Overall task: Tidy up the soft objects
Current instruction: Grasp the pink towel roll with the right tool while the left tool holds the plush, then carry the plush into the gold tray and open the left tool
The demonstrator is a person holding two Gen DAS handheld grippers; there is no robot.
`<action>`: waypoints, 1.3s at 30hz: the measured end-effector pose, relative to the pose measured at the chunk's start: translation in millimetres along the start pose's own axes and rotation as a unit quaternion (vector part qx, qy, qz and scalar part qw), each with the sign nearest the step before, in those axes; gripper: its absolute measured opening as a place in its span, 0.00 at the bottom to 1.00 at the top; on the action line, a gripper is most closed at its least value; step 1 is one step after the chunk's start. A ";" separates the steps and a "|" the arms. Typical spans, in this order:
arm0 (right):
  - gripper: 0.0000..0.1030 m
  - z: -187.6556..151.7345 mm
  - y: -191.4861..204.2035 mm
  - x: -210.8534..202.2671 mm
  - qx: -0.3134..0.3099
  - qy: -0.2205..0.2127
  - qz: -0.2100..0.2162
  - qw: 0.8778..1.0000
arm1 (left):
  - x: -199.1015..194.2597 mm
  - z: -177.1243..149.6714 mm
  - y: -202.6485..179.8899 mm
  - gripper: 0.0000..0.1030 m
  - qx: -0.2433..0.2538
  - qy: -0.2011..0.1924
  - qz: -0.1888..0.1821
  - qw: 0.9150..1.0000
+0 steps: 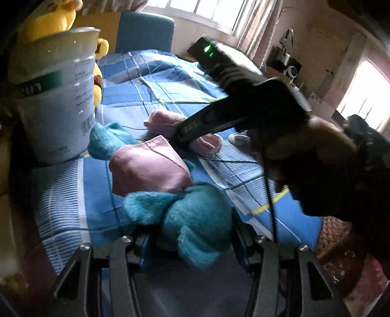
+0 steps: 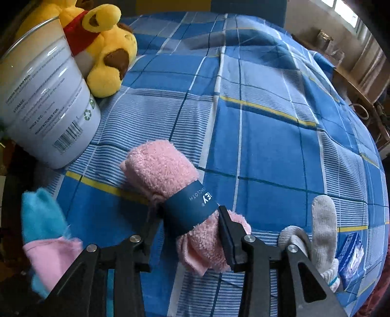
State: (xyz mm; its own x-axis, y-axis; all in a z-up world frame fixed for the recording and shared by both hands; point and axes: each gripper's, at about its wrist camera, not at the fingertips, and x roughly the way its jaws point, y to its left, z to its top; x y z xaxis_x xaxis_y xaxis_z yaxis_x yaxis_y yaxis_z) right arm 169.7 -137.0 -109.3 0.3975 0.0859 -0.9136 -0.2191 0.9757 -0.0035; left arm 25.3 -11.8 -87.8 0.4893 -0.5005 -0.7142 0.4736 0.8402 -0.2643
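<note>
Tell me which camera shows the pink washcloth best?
The right wrist view: the rolled washcloth fills the centre, its blue band readable, the right gripper closed on it. The left wrist view shows only pink bits behind that gripper.

Daylight from blown-out windows [image 1: 202, 9] at the rear and right, dim interior, right gripper [image 1: 180, 133] and hand [image 1: 304, 151] backlit and motion-blurred, strong fisheye curvature and dark vignette at the edges, blue plaid bedspread [image 2: 263, 136] evenly lit and sharp
</note>
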 end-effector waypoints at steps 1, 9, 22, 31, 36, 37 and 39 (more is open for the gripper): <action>0.40 -3.5 0.9 -1.1 -0.001 -0.003 -0.001 1.000 | -4.6 -1.5 -0.8 0.52 0.002 -0.003 0.002 1.000; 0.40 -8.9 9.4 5.8 -0.037 -0.019 -0.035 0.999 | -35.9 -5.2 -2.8 0.52 0.010 -0.021 0.008 1.000; 0.41 -11.5 11.7 4.8 -0.048 -0.020 -0.041 0.998 | -160.4 -25.8 93.9 0.53 -0.093 -0.095 0.143 0.981; 0.41 -13.2 16.0 2.4 -0.062 -0.026 -0.052 0.996 | -196.4 -63.9 177.9 0.55 -0.152 -0.081 0.260 0.950; 0.41 -13.1 15.8 2.0 -0.063 -0.027 -0.053 0.996 | -190.0 -82.2 206.2 0.61 -0.169 -0.049 0.282 0.943; 0.41 -13.0 15.8 2.1 -0.064 -0.027 -0.053 0.996 | -189.2 -84.1 208.6 0.61 -0.171 -0.048 0.281 0.943; 0.41 -13.0 15.8 2.2 -0.064 -0.027 -0.052 0.996 | -190.9 -87.7 211.4 0.68 -0.174 -0.048 0.287 0.941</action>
State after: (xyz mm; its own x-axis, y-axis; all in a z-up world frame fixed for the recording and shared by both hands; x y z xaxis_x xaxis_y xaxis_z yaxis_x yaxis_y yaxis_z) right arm 155.6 -124.0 -116.6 0.4706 -0.0012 -0.8824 -0.2834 0.9468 -0.1524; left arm -32.2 279.6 -64.2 0.6631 0.0540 -0.7466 -0.1496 0.9868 -0.0615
